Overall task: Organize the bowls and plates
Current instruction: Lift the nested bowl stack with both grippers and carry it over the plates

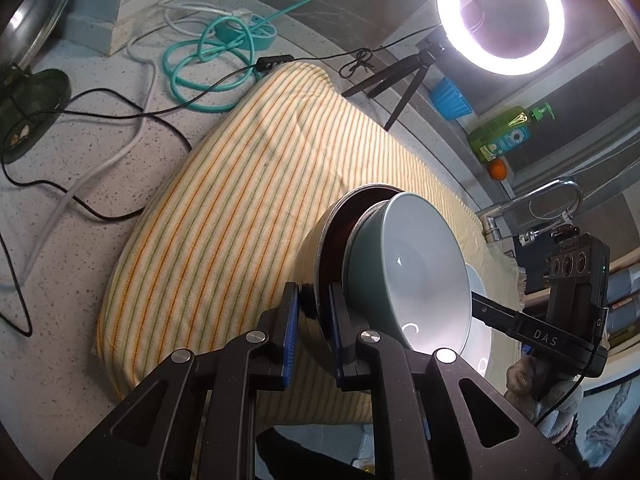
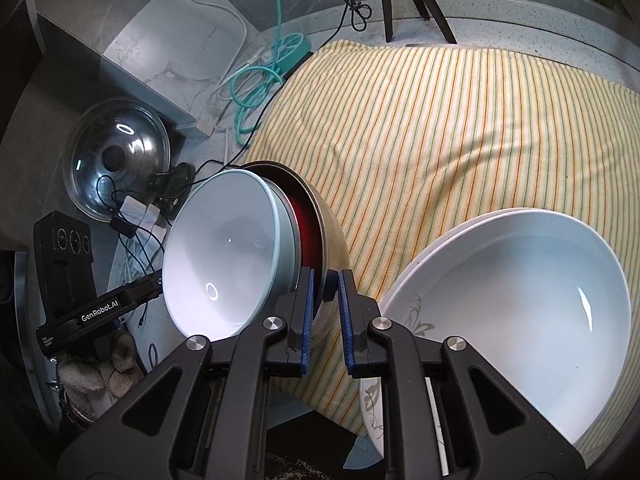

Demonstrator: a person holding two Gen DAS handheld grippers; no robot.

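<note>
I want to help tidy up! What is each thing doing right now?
Left gripper: shut on steel bowl's rim.
Right gripper: shut on steel bowl's rim.
Steel bowl: lifted, tilted.
Green bowl: nested inside steel bowl.
White plates: stacked on striped towel.
Ring light: on.

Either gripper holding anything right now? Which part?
Both clamp the steel bowl by its rim, on opposite sides: left gripper, right gripper. A teal bowl is nested inside it.

Black angular left gripper (image 1: 314, 330) with blue ribbed pads and silver rivets; right gripper (image 2: 325, 316) identical, "GenRobot.AI" lettering opposite.
</note>
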